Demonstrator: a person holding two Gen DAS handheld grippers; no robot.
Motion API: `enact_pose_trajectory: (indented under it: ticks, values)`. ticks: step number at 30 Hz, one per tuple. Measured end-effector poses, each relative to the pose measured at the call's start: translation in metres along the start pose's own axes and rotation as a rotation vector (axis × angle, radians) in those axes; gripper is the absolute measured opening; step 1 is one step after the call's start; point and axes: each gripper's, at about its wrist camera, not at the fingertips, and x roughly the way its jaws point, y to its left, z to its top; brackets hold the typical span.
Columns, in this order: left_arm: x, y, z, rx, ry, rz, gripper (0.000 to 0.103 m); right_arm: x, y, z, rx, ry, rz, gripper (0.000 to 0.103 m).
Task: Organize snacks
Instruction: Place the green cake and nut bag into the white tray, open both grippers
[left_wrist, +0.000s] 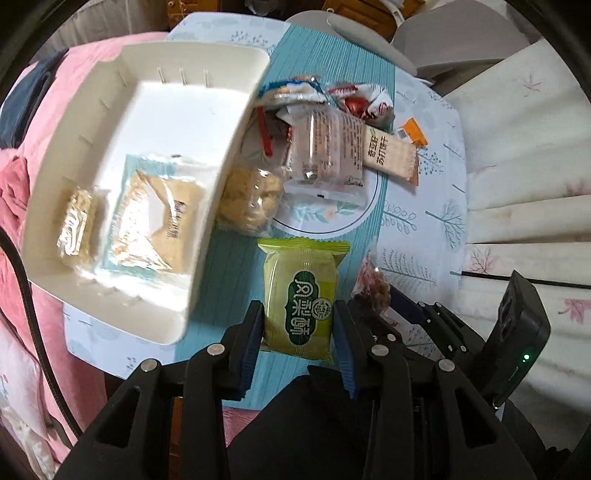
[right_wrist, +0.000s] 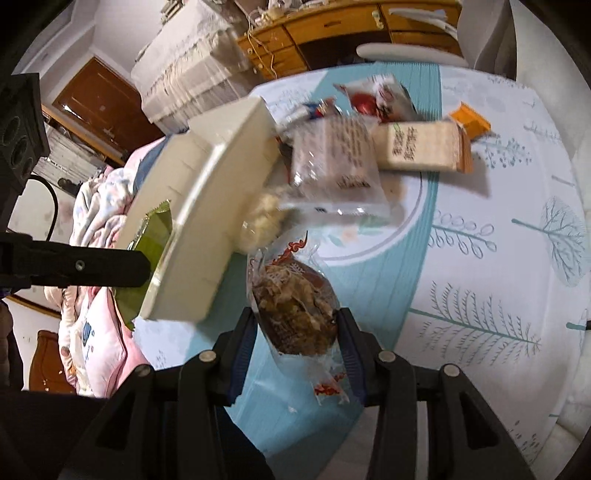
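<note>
Left fingers (left_wrist: 299, 341) clamping green 凤梨酥 pack (left_wrist: 301, 299), right fingers (right_wrist: 297, 349) clamping clear-wrapped brown snack (right_wrist: 295, 306)

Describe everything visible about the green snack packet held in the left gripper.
The green snack packet is a flat pillow-style wrapper of glossy yellow-green film with crimped, serrated ends and a dark green label bearing white characters. It looks sealed and undamaged. The left gripper is shut on its lower half, blue pads pressing both long sides. It hangs above the teal table runner, beside the white bin, touching nothing else visible.
</note>
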Motion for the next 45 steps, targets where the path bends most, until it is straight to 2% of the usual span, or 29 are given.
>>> enact_pose_trajectory:
  ticks: [9,19,33,39,41,42,44,45]
  values:
    - [-0.034,0.031,0.003,0.061,-0.064,-0.002,0.036,-0.007,0.054,0.01,-0.035,-0.109,-0.02,0.044]
    - [-0.07,0.088,0.003,0.072,-0.152,-0.022,0.036,-0.001,0.111,0.022,-0.038,-0.195,0.028,0.044]
    - [-0.084,0.177,0.014,0.056,-0.242,-0.05,0.036,0.025,0.186,0.039,-0.053,-0.289,0.073,0.044]
    - [-0.076,0.208,0.02,0.026,-0.245,-0.017,0.036,0.039,0.2,0.041,-0.035,-0.3,0.078,0.044]
    - [-0.073,0.214,0.022,0.023,-0.246,-0.015,0.041,0.042,0.2,0.041,-0.018,-0.304,0.075,0.044]
    - [-0.072,0.216,0.022,0.023,-0.247,-0.017,0.051,0.043,0.199,0.04,-0.009,-0.305,0.071,0.044]
    - [-0.072,0.217,0.023,0.024,-0.255,-0.013,0.062,0.044,0.197,0.04,0.012,-0.307,0.064,0.044]
    - [-0.071,0.218,0.024,0.03,-0.26,-0.007,0.062,0.045,0.196,0.039,0.024,-0.306,0.059,0.044]
